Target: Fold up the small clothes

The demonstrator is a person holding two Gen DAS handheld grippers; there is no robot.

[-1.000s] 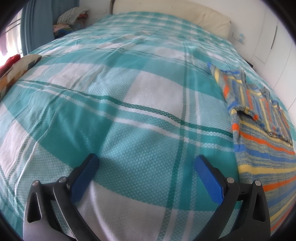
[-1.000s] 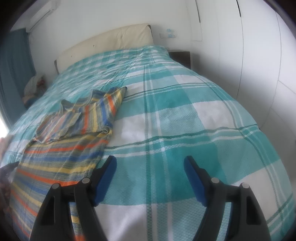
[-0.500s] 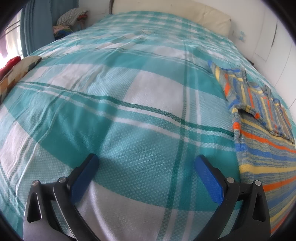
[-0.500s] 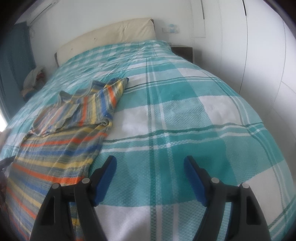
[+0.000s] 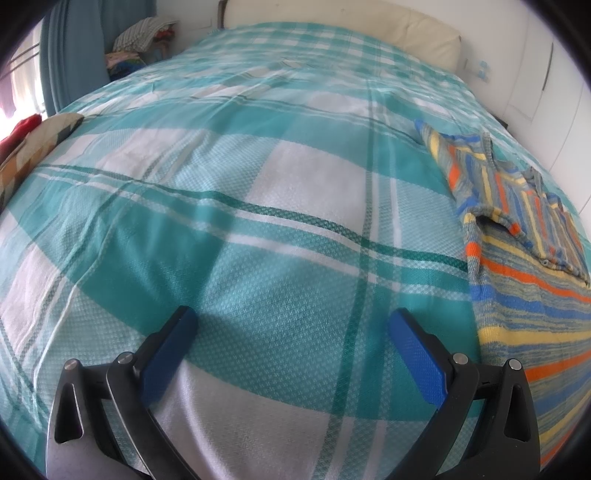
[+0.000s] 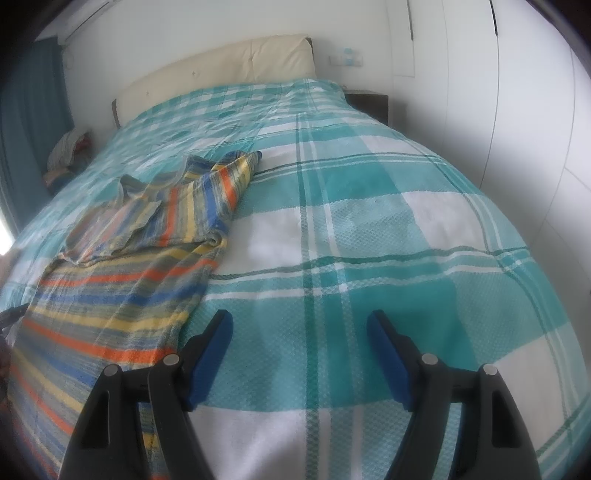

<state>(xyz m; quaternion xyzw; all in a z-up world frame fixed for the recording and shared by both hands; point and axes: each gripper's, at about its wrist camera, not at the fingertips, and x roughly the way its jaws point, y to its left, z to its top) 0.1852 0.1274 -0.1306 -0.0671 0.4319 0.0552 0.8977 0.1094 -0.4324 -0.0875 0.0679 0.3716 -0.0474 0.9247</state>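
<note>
Across the right edge of the left wrist view, and the left half of the right wrist view, lies the striped shirt [image 5: 532,280], spread on the teal plaid bedspread [image 5: 258,206]. One sleeve [image 6: 122,221] is already turned in over the chest, and the near side edge [image 6: 207,273] looks tucked under into a straight line, so a first fold or two appears done. The long lower body of the garment still runs unfolded toward the bottom left of the right wrist frame, so by my reading the lengthwise folds remain, roughly the larger half of the job on this one piece.

Neither tool holds anything. At the bottom centre of its own frame the left gripper [image 5: 291,334] stands with its blue pads spread wide over bare bedspread, just left of the shirt's edge. Over bare plaid as well, the right gripper [image 6: 299,330] is equally released, its left finger [image 6: 210,347] just beside the shirt's hem side. No other small clothes lie on the bed; a pile [image 5: 144,33] sits in the upper left corner.
</note>
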